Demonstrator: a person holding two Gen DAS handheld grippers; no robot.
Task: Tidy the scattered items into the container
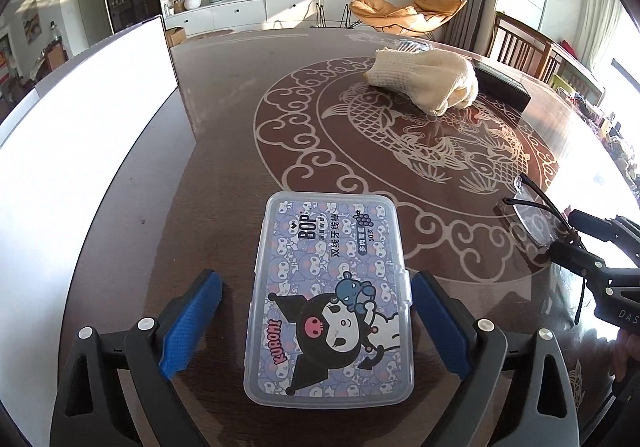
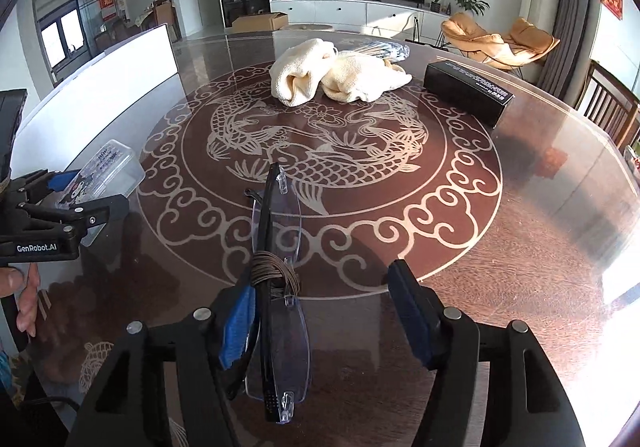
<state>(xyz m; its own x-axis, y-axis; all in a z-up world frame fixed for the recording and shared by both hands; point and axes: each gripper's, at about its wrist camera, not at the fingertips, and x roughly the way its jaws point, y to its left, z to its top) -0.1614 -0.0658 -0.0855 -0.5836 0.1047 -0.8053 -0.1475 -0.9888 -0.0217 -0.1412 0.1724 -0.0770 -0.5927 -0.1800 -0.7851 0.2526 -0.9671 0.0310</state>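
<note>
A clear plastic floss-pick box (image 1: 328,299) with a cartoon label lies flat on the dark table, between the blue pads of my left gripper (image 1: 318,279). The jaws stand wide, with a gap at the left pad. The same left gripper (image 2: 92,191) and the box (image 2: 108,167) show at the left of the right wrist view. Folded glasses (image 2: 276,287) with clear lenses, black arms and a brown cord wound around them lie inside my right gripper (image 2: 320,279), against its left pad (image 2: 240,323); the right pad stands well apart. The left wrist view shows these glasses (image 1: 532,223) and the right gripper (image 1: 566,233) at the right.
A large white container (image 1: 80,127) stands along the table's left side, its inside washed out. Cream knit gloves (image 2: 332,75), a clear packet (image 2: 384,47) and a long black box (image 2: 468,91) lie at the far side. Wooden chairs (image 2: 612,107) stand at the right.
</note>
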